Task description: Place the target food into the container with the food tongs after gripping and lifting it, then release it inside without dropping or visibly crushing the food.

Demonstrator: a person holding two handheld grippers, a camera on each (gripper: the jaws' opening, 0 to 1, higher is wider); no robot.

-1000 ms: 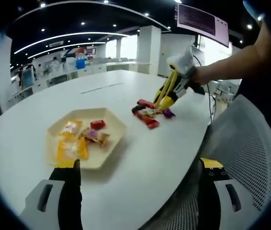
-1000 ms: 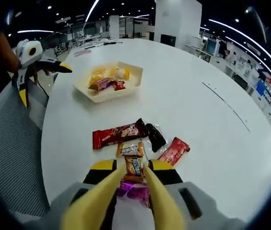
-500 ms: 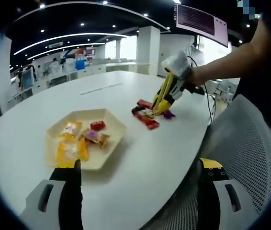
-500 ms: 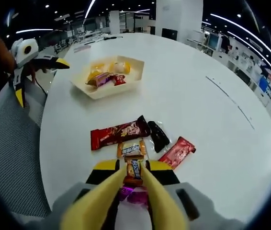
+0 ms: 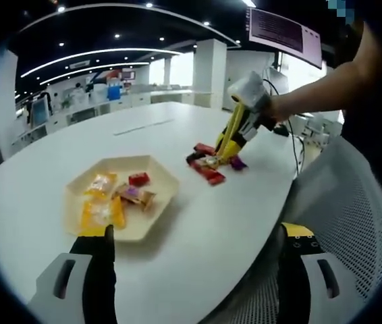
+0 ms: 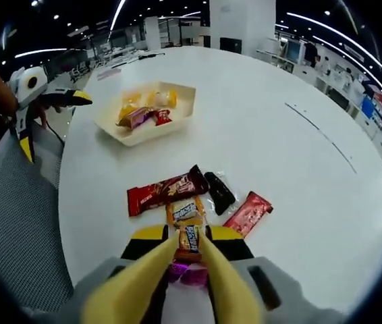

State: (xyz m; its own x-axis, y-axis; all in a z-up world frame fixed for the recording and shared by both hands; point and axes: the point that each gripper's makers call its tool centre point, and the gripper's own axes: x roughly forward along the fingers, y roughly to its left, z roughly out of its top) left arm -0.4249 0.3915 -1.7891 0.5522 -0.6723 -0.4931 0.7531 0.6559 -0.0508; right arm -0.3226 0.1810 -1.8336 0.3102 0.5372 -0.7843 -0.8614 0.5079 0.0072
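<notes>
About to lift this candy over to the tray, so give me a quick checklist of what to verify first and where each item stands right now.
1. Tongs closed on the small orange candy: ok, its tips pinch it.
2. Candy not crushed: cannot tell, the tips cover its sides.
3. Neighbouring orange wrapper free of the grip: cannot tell, it lies right against the held piece.
4. Room in the hexagonal tray: ok, bare floor shows beside the sweets.
5. Left gripper out of the path: ok, held off the table edge.
</notes>
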